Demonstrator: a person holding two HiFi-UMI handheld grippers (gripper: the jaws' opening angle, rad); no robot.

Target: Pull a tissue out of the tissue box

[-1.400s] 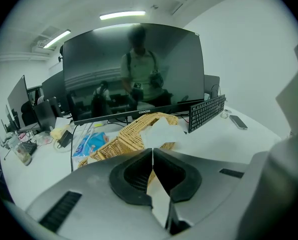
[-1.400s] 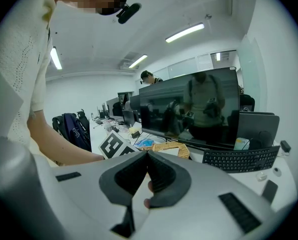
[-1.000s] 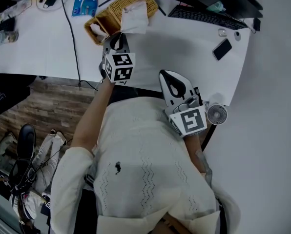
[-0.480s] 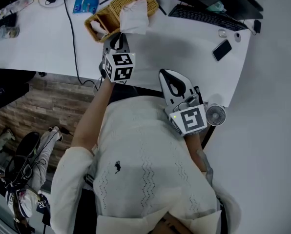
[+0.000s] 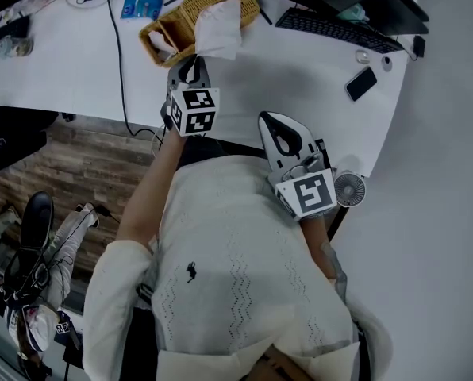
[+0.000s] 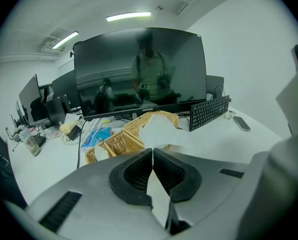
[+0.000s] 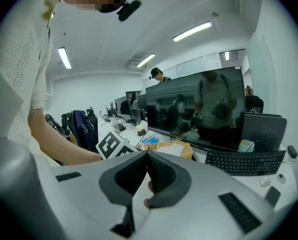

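Tissue (image 5: 218,28) no higher than before

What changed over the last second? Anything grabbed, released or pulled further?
Nothing was taken hold of or let go. The only visible motion is off the desk: a bystander's shoe at lower left shifted about on the floor. As before, the left tool is shut on the tissue that stands up out of the wicker tissue box, and the right tool is shut and empty, held back from the box.
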